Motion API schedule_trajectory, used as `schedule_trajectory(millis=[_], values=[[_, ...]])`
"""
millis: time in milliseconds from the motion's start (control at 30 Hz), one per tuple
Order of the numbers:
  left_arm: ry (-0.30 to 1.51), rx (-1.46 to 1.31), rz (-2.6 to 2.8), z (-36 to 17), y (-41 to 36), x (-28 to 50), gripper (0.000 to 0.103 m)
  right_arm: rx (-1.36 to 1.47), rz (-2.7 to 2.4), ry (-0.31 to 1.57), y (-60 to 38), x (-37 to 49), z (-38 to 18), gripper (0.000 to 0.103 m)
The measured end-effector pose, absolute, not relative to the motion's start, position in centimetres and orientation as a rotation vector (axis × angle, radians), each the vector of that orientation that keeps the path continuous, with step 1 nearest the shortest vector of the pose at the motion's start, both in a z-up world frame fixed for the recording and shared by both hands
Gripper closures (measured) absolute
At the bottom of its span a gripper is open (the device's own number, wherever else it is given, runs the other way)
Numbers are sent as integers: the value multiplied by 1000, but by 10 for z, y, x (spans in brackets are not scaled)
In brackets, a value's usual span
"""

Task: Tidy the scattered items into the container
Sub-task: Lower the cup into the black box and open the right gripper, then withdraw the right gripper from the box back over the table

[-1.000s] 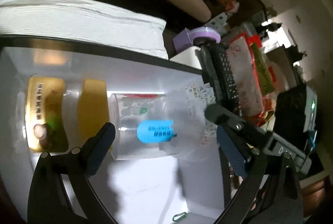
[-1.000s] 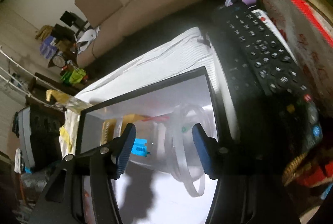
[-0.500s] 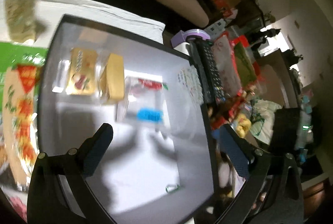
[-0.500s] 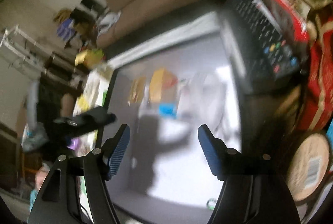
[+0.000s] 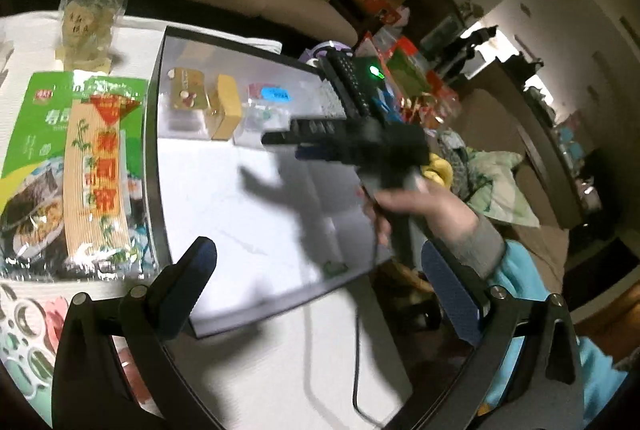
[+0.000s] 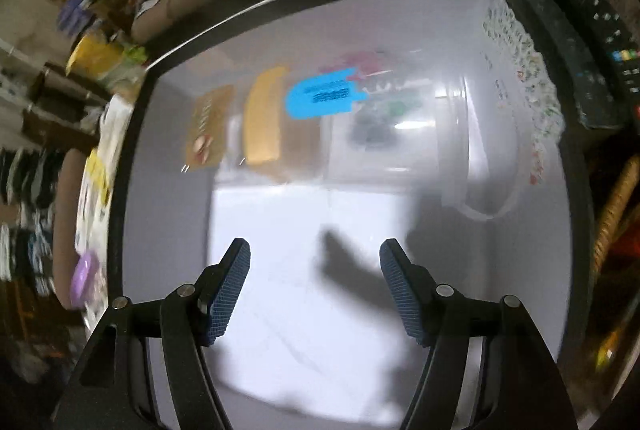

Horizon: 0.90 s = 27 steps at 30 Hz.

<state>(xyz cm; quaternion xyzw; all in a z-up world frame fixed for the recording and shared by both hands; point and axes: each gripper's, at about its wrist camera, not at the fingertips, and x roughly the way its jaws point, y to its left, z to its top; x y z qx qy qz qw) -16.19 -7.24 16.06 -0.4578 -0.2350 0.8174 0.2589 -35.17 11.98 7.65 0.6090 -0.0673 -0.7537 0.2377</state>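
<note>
The container (image 5: 153,150) is a white tray with a black rim. At its far end lie a gold packet (image 5: 185,95), a yellow block (image 5: 228,112) and a clear bag with a blue label (image 5: 275,95). A small green clip (image 5: 334,267) lies near its front edge. My left gripper (image 5: 320,254) hangs open and empty over the tray's near corner. A hand holds my right gripper (image 5: 288,134) above the tray, short of the clear bag. In the right wrist view that gripper (image 6: 315,250) is open and empty over the white floor, with the blue-labelled bag (image 6: 320,96) ahead.
Left of the tray lie a green food pack with a bamboo mat (image 5: 92,166) and an upright snack bag (image 5: 90,18). A black remote (image 6: 580,30) and a sticker sheet (image 6: 520,70) run along the tray's right side. A dark cable (image 5: 356,350) crosses the white tabletop.
My left gripper has drawn back and up from the clear bag, so the whole tray shows. My right gripper has spread its fingers and backed off the bag.
</note>
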Motion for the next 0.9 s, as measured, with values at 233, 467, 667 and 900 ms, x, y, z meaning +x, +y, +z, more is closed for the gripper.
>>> schedule_trajectory(millis=[233, 467, 667, 900], values=[[-659, -1233, 2218, 153, -86, -156, 0, 1694, -2245, -33, 108, -371, 77, 33], [-675, -1224, 2211, 148, -89, -158, 0, 1753, -2211, -220, 129, -390, 70, 33], [-644, -1253, 2231, 146, -83, -161, 0, 1735, -2151, -245, 135, -375, 83, 32], [-582, -1304, 2266, 146, -69, -150, 0, 1670, -2077, -251, 151, -332, 113, 30]])
